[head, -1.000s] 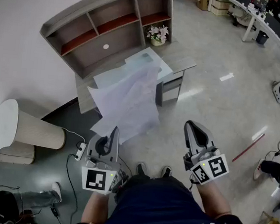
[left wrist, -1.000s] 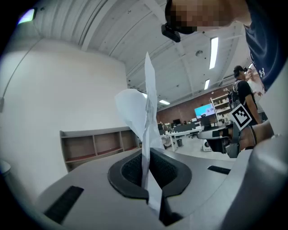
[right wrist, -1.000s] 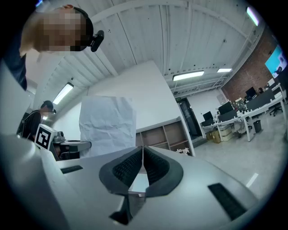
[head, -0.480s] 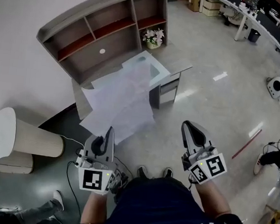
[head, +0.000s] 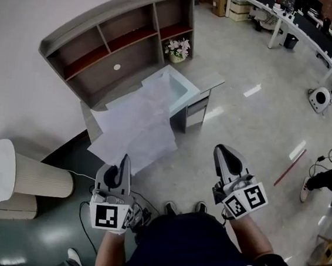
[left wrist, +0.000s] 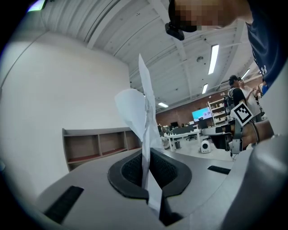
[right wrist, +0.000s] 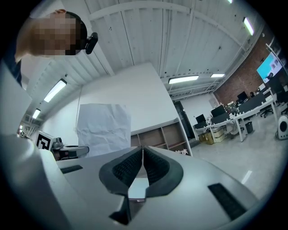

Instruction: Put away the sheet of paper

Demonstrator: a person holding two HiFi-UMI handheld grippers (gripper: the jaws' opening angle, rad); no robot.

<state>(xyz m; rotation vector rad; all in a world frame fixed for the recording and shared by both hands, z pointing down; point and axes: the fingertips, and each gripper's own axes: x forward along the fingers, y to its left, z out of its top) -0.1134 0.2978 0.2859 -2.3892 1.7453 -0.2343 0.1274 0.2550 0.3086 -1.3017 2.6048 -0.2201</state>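
Observation:
A crumpled white sheet of paper (head: 136,127) hangs in the air in front of me, and my left gripper (head: 126,158) is shut on its near edge. In the left gripper view the paper (left wrist: 145,117) stands edge-on and upright between the closed pads of that gripper (left wrist: 146,158). My right gripper (head: 225,151) is level at the right, shut with nothing in it; its pads (right wrist: 153,165) meet. The right gripper view has the paper (right wrist: 103,124) and the left gripper (right wrist: 63,151) at its left.
A grey desk (head: 208,81) with a shelf unit (head: 114,38) and a pot of flowers (head: 178,47) stands ahead by the wall. A white round stand (head: 0,171) is at the left. A red stick (head: 289,168) lies on the floor at the right.
Both grippers sit lower and further from the desk in the head view. The left gripper has gone down and left, still gripping the paper. The white stand has slid right.

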